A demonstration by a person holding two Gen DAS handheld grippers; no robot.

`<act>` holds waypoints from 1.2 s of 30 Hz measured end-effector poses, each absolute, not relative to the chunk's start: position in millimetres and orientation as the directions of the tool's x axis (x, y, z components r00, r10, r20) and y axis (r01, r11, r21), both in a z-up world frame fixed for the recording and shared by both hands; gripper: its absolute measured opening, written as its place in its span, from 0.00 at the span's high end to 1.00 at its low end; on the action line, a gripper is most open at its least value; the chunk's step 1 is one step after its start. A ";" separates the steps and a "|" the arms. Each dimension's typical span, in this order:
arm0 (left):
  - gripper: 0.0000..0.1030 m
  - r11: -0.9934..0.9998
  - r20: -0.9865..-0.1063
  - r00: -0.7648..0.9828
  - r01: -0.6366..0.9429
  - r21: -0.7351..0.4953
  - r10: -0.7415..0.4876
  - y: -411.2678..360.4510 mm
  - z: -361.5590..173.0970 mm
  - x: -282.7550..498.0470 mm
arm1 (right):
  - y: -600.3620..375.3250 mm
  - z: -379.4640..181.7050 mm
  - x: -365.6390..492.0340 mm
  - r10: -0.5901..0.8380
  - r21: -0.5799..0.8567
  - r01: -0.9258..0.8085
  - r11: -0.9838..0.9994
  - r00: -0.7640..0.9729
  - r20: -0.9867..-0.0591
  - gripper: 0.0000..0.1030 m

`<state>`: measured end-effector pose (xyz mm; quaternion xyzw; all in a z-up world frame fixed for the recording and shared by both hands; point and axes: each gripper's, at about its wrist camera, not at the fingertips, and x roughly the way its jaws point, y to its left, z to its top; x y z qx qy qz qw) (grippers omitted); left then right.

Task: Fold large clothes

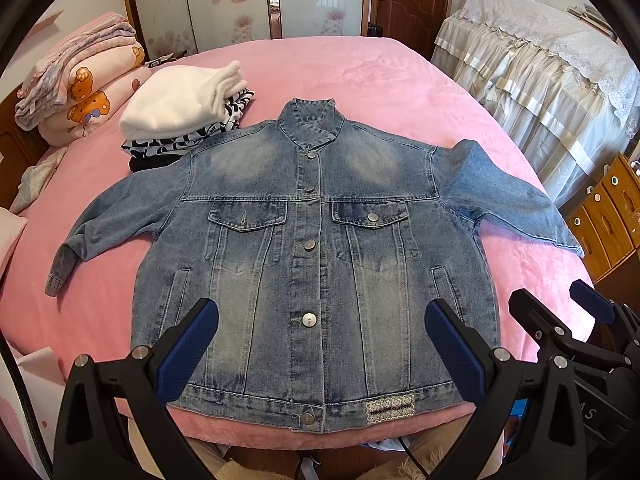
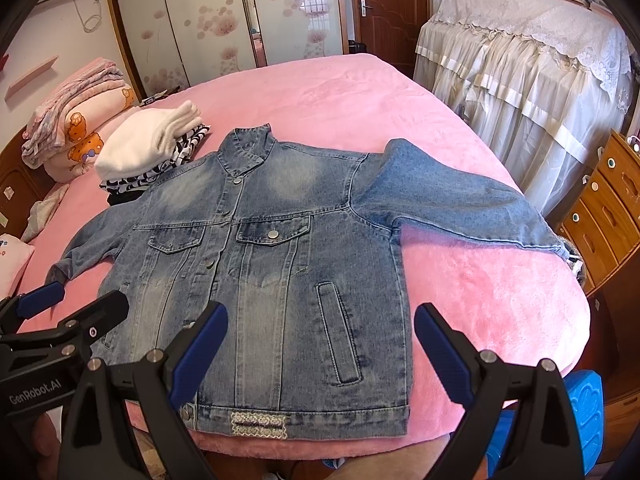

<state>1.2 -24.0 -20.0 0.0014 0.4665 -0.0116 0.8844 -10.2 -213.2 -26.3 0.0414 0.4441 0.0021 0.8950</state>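
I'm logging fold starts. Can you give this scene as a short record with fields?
garment: denim jacket, buttoned, front up
state: flat, unfolded, both sleeves spread out
surface: pink bed
left gripper: open, above the hem, holding nothing
right gripper: open, above the hem, holding nothing
nearby: folded pile by the collar

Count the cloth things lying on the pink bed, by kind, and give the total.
Denim jacket: 1
Stack of folded clothes, white on top: 1
Rolled quilts at the bed's left side: 1 pile
Total: 3

Both grippers, left gripper and right gripper, are open and hold nothing.
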 end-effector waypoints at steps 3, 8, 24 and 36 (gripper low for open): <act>0.01 1.000 -0.825 0.564 0.022 -0.007 -0.018 -24.3 -20.6 0.9 | -213.4 -27.3 -10.3 0.040 0.077 0.035 0.996 0.604 -0.796 0.08; 0.01 1.000 -0.825 0.564 0.022 -0.008 -0.019 -24.3 -20.4 1.1 | -214.2 -27.2 -9.8 0.043 0.078 0.032 0.996 0.603 -0.796 0.08; 0.01 1.000 -0.842 0.539 0.029 -0.012 -0.026 -36.4 -23.4 18.1 | -233.4 -39.0 -1.8 0.172 0.225 0.015 0.974 0.595 -0.785 0.15; 0.01 0.998 -0.827 0.561 0.069 0.005 -0.035 -58.7 -16.4 42.4 | -251.6 -42.3 7.2 0.174 0.239 0.023 0.971 0.616 -0.769 0.15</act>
